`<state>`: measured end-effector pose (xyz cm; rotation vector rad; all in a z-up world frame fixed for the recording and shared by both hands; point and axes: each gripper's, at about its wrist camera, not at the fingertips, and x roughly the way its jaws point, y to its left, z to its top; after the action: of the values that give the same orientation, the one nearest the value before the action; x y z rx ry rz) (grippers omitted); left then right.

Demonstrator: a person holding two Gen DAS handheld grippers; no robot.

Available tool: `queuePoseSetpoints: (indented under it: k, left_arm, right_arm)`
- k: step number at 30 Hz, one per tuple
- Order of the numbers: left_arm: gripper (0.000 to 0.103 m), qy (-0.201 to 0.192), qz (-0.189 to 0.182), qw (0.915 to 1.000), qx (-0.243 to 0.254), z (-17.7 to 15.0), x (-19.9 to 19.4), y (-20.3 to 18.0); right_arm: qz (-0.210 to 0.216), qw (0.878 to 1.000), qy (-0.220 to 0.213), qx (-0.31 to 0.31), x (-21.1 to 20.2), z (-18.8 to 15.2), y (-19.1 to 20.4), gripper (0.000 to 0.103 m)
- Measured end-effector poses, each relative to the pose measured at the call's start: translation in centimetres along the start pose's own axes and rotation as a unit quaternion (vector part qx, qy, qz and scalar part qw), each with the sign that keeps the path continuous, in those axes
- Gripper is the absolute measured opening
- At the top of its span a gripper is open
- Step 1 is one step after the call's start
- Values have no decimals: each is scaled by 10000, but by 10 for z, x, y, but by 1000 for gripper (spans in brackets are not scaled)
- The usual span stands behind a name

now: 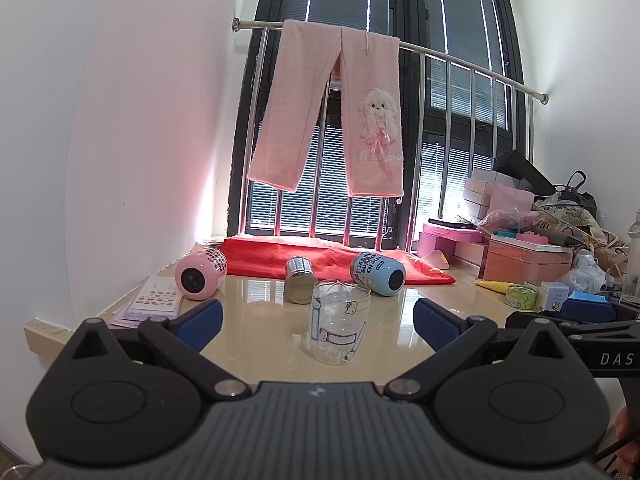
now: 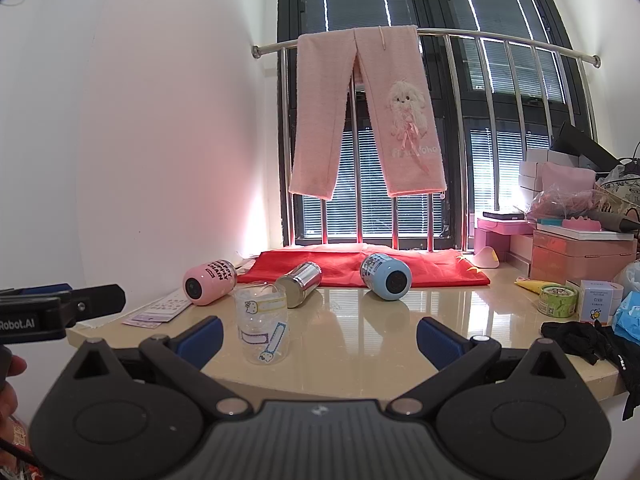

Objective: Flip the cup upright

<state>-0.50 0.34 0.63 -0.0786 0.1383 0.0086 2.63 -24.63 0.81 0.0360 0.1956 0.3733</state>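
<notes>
Both jaws are standing wide apart and empty: the left hand-held gripper (image 1: pixel 318 322) is facing the clear glass cup (image 1: pixel 339 322), and the right hand-held gripper (image 2: pixel 319 338) is hovering beside it. The cup is sitting near the table's (image 1: pixel 400 320) front edge, apparently mouth-down. It is looking light, rigid, slick and breakable, so gripping mid-wall across its sides seems wisest.

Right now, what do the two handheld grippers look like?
Both match: the left gripper and right gripper have ribbed dark-grey bodies, matte black linkage arms with round silver pivots, and blue ribbed finger pads. White lettering on the sides reads "DAS" on the right and "Robot.AI" on the left.
</notes>
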Motion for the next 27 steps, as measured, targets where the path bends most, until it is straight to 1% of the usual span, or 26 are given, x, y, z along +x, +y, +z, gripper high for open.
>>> queuePoseSetpoints:
  k: [18,23,27]
  left_arm:
    - [103,34,24,10000,-47,0,2,-1]
    - [103,106,31,9999,-33,1,12,1]
    - [103,192,-34,9998,-57,6,26,7]
  right_arm:
    - [29,10000,11,7,-1,2,0,103]
    - [91,9999,91,-10,5,1,0,103]
    - [144,9997,197,-42,20,3,-2,103]
